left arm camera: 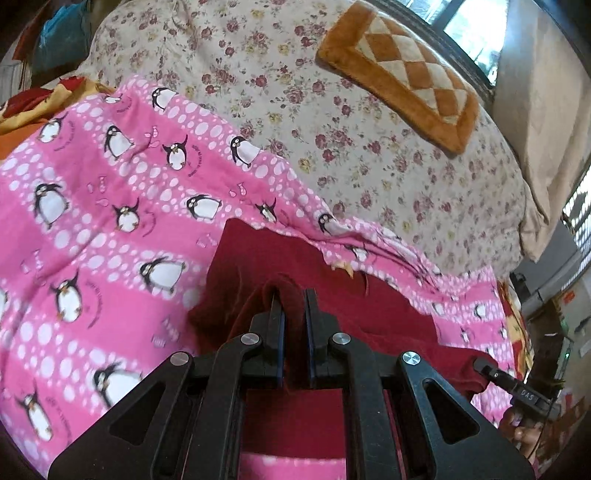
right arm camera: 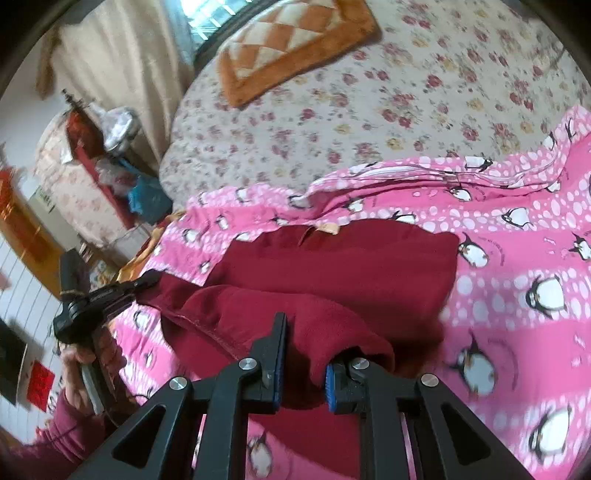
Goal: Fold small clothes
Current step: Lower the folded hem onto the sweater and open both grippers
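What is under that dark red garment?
The red garment lies on a pink penguin blanket, which spreads over a floral bedspread. The blanket directly beneath it is covered, so anything else under there cannot be seen.

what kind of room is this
Most likely a home bedroom: a bed under a floral bedspread, a pink penguin-print quilt on it, and a curtained window behind.

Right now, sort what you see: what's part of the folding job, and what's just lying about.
Part of the job:
red garment
left gripper, shut on it
right gripper, shut on it

Lying about:
penguin blanket underneath
floral bedspread
orange cushion
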{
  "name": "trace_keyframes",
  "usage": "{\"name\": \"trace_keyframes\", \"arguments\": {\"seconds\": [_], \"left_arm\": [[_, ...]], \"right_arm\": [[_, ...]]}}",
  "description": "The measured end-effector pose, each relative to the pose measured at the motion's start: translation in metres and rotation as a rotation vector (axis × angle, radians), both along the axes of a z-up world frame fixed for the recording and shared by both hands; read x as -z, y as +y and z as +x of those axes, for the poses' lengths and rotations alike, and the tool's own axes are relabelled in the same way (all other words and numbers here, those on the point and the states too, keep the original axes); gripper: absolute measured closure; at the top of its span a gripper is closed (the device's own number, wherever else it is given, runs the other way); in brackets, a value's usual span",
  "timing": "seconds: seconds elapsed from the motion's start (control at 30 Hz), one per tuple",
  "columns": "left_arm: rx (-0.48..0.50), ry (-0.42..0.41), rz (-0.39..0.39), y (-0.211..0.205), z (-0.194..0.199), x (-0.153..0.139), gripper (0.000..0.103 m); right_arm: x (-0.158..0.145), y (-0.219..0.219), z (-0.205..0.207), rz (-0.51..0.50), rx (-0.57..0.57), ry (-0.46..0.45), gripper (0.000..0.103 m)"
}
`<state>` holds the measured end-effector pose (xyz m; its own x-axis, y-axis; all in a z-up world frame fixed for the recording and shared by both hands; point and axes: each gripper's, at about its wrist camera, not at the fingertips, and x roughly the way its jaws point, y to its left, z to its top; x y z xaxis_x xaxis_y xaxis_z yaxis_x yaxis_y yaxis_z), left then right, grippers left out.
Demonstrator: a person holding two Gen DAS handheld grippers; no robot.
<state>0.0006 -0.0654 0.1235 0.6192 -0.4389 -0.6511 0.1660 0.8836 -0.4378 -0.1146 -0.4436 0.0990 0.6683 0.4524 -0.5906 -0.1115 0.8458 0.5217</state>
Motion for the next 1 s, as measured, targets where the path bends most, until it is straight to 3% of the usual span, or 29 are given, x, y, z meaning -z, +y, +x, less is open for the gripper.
{"name": "trace_keyframes", "arguments": {"seconds": [0.27, 0.53, 0.63, 0.7, 0.77, 0.87, 0.93, 1.0], "left_arm": [[-0.052, 0.051, 0.019, -0.009, 0.050, 0.028, 0.095], [-0.052, 0.121, -0.040, -0.010, 0.081, 0.047, 0.094], [-0.043, 0.133, -0.052, -0.010, 0.084, 0.048, 0.081], [-0.043, 0.129, -0.059, -0.011, 0.085, 0.048, 0.070], [-0.047, 0.108, -0.068, -0.010, 0.082, 0.044, 0.045], [-0.079, 0.051, -0.059, -0.005, 0.075, 0.036, 0.036], [-0.078, 0.054, -0.047, -0.004, 0.074, 0.035, 0.036], [-0.072, 0.066, -0.046, -0.004, 0.074, 0.036, 0.036]], "right_arm": [[0.022, -0.013, 0.066, -0.011, 0.012, 0.050, 0.087], [0.067, -0.031, 0.125, 0.088, 0.026, 0.173, 0.086], [0.070, -0.041, 0.126, 0.163, 0.012, 0.171, 0.083], [0.067, -0.049, 0.126, 0.232, 0.002, 0.154, 0.071], [0.063, -0.056, 0.126, 0.274, 0.005, 0.147, 0.068], [0.046, -0.072, 0.115, 0.254, 0.115, 0.108, 0.045], [0.037, -0.081, 0.104, 0.323, 0.129, 0.061, 0.044], [0.027, -0.076, 0.095, 0.316, 0.106, 0.030, 0.044]]}}
